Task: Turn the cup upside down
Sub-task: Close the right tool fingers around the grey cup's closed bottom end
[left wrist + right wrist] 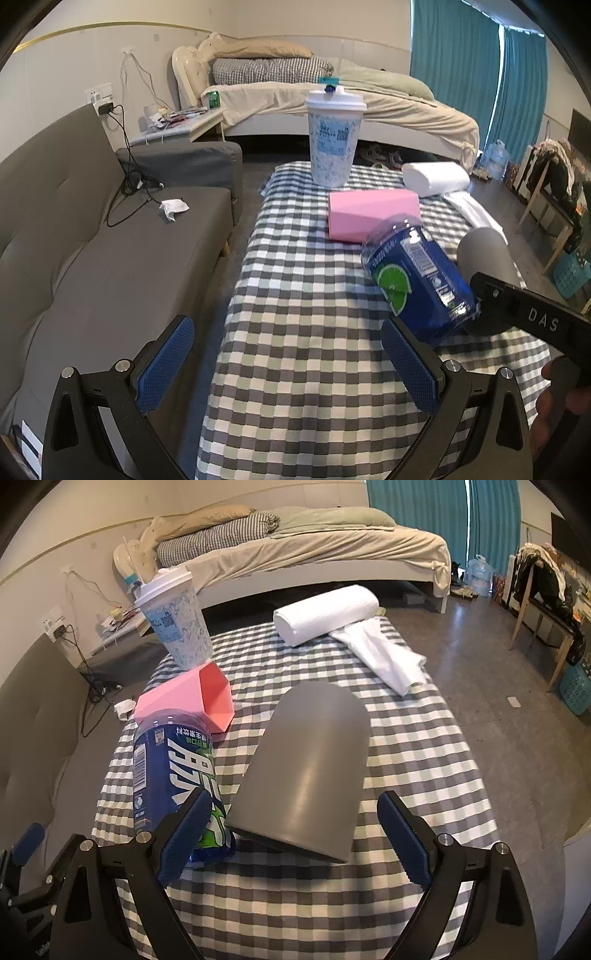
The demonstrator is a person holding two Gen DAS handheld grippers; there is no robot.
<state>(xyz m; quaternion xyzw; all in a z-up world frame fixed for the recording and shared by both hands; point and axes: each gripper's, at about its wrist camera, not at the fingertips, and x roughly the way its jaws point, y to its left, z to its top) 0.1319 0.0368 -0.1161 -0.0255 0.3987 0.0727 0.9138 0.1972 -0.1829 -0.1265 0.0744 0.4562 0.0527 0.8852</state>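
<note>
A grey cup stands mouth down on the checked tablecloth, just ahead of my right gripper. The right gripper is open, its blue pads on either side of the cup's near rim and apart from it. The cup's top shows at the right of the left wrist view, behind the right gripper's black body. My left gripper is open and empty over the table's near left part.
A blue bottle stands left of the grey cup, also in the left wrist view. Behind are a pink box, a white lidded paper cup and a white towel roll. A grey sofa lies left.
</note>
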